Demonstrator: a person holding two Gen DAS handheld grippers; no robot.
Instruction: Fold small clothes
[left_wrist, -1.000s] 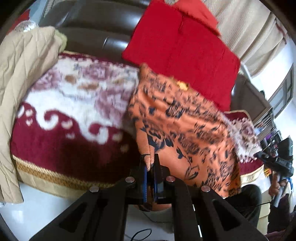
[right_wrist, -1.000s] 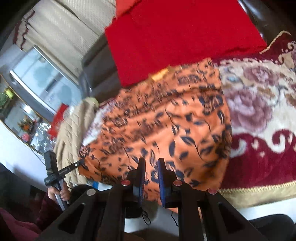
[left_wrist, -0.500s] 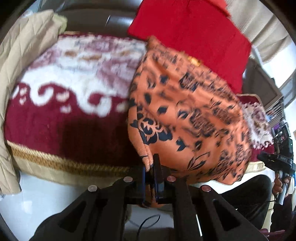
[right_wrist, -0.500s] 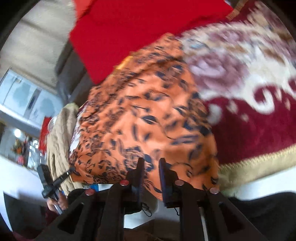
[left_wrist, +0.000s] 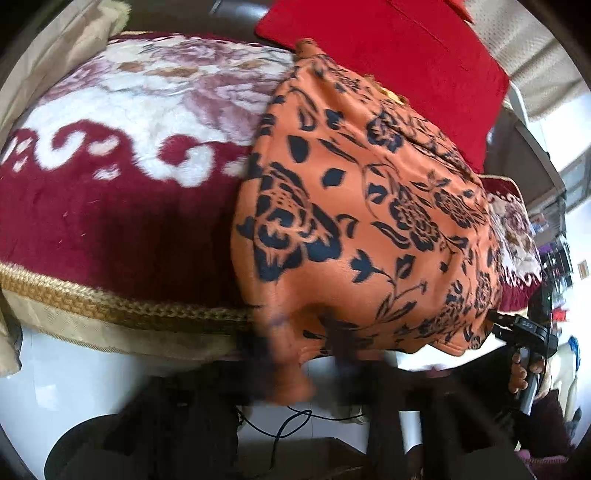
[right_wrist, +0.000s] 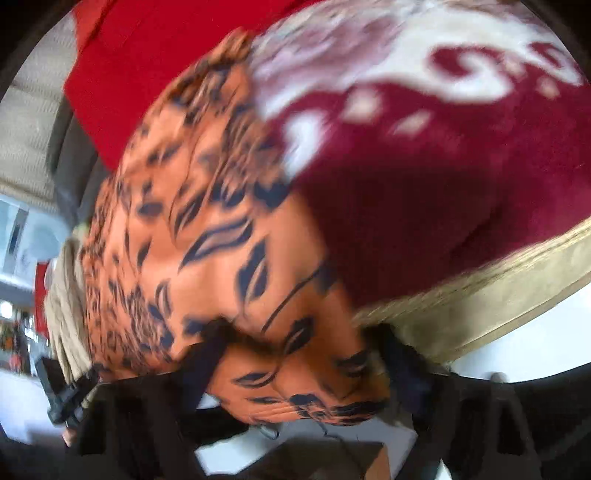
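- Left wrist view: an orange fleece garment printed with dark blue flowers (left_wrist: 369, 221) is seen draped over the front edge of a plush maroon and cream floral blanket with a gold braided border (left_wrist: 110, 206).
- The garment's near hem is seen hanging past that border, over a white floor (left_wrist: 55, 398).
- The left tongs (left_wrist: 295, 354) are blurred at the bottom of the view; they are pressed together, with a fold of the garment's hem pinched between them.
- A bright red cushion (left_wrist: 399, 62) is seen behind the garment, leaning against a dark sofa back.
- A beige quilted cloth (left_wrist: 48, 59) is seen at the blanket's left edge.
- At the right edge, the right tongs are seen from the side, carried by a hand (left_wrist: 521, 373) on a handle just beside the garment's far corner.
- Right wrist view: the picture is smeared by motion. The same orange garment (right_wrist: 207, 236) fills the middle, lying on the maroon blanket (right_wrist: 443, 184), with the red cushion (right_wrist: 155, 66) behind it.
- The right tongs (right_wrist: 295, 354) are spread wide, having just been opening; the garment's hem corner lies between the two dark fingers (right_wrist: 199, 365), and no pinch is made on it.
- The left tongs' dark body is seen at the lower left edge.
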